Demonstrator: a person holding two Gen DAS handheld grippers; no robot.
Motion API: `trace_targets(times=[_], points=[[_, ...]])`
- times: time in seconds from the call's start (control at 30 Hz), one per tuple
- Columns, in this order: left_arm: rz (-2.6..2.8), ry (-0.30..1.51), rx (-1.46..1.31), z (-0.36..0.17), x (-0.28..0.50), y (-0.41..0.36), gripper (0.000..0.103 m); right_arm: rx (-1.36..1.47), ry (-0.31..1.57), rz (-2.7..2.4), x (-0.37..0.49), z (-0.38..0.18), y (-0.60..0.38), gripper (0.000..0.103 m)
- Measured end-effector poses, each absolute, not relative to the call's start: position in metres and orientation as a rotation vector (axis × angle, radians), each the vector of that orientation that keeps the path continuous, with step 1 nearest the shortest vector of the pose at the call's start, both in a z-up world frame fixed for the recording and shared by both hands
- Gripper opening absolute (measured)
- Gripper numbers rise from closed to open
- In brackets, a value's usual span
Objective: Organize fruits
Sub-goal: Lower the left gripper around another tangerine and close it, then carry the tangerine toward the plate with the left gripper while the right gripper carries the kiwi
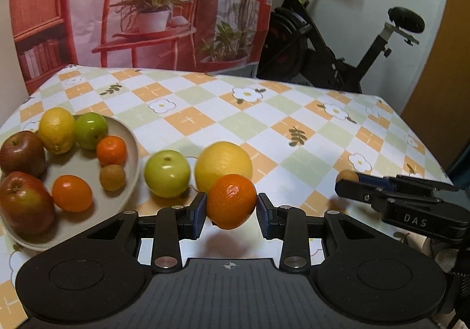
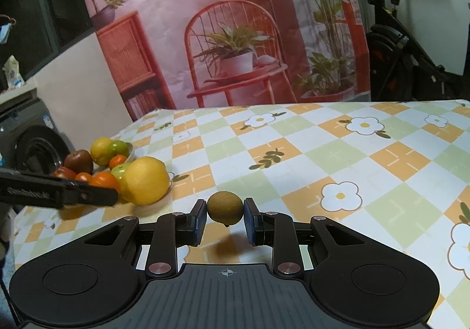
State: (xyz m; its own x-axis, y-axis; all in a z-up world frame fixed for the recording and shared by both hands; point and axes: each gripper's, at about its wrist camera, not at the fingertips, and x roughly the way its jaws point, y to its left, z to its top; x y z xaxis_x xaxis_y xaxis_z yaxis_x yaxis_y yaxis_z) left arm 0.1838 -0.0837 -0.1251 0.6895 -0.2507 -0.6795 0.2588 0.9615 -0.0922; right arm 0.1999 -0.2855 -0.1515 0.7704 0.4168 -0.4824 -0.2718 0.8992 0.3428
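We hold tangerine (image 1: pixel 231 201) clamped in left claw (image 1: pixel 230 208), longan (image 2: pixel 225 208) pinched in right claw (image 2: pixel 224 218), both lifted off counter (image 1: pixel 293 123). Plate (image 1: pixel 133 149) ahead-left already carries seven fruits; green apple (image 1: pixel 166 173), grapefruit (image 1: pixel 223 165) just ahead remain.

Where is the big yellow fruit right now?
In the left wrist view the big yellow fruit sits on the tablecloth, right of the green apple and just behind the held orange.

dim warm indoor light, soft shadows below, slight motion blur, fisheye bending at edges.
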Motion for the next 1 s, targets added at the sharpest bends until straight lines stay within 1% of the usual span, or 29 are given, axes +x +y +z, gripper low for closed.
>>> trace_targets(times=[0.3, 0.53, 0.77, 0.83, 1.0], points=[[-0.272, 0.728, -0.061, -0.120, 0.180, -0.057, 0.038, 0.220, 0.612, 0.344, 0.204, -0.144, -0.275, 0.025], [-0.261, 0.684, -0.078, -0.110, 0.186, -0.028, 0.038, 0.159, 0.596, 0.382, 0.219, -0.117, -0.250, 0.025], [-0.229, 0.622, -0.045, -0.075, 0.212, 0.026, 0.038, 0.080, 0.555, 0.463, 0.257, -0.080, -0.201, 0.025], [-0.233, 0.625, -0.032, -0.067, 0.221, 0.041, 0.038, 0.057, 0.543, 0.496, 0.267, -0.070, -0.183, 0.025], [-0.284, 0.671, 0.099, -0.061, 0.238, 0.057, 0.038, -0.025, 0.557, 0.567, 0.288, -0.061, -0.132, 0.025]])
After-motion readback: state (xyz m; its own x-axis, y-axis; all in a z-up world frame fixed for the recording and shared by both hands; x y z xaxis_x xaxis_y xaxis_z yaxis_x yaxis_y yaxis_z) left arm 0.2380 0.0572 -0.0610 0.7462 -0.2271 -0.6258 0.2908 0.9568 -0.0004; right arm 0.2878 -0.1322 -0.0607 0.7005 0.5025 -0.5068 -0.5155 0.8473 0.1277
